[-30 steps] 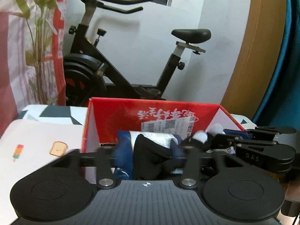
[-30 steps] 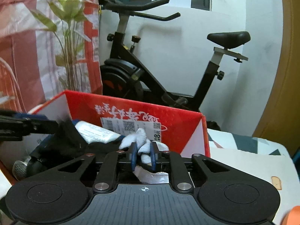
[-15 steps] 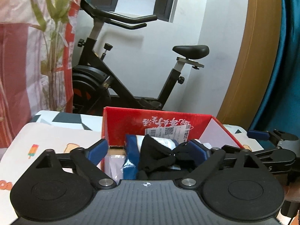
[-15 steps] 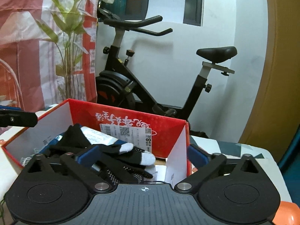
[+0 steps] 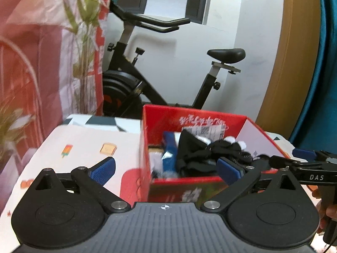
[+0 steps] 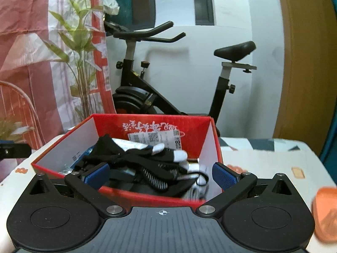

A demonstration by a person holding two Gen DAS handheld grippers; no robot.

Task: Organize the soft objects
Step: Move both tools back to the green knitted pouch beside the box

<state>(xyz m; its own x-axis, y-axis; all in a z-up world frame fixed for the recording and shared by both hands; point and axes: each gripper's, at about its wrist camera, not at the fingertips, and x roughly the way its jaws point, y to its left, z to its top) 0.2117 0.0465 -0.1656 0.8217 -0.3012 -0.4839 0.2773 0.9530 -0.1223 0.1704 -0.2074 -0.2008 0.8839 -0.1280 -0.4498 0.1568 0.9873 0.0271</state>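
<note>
A red cardboard box (image 5: 189,118) (image 6: 151,124) stands on the patterned table. Black gloves with white fingertips (image 5: 198,154) (image 6: 147,160) lie loose inside it, beside a blue packet (image 5: 169,154). My left gripper (image 5: 166,169) is open and empty, held in front of the box's near wall. My right gripper (image 6: 161,174) is open and empty, at the box's near edge. The right gripper also shows at the right of the left wrist view (image 5: 305,164).
The white tablecloth (image 5: 88,147) with small food prints spreads to the left of the box. An orange object (image 6: 325,210) lies at the near right. An exercise bike (image 6: 168,97) and a plant (image 6: 82,63) stand behind the table, against curtain and wall.
Both grippers opened and let go of the gloves, which now lie in the box. Both grippers pulled back and up from the box.
</note>
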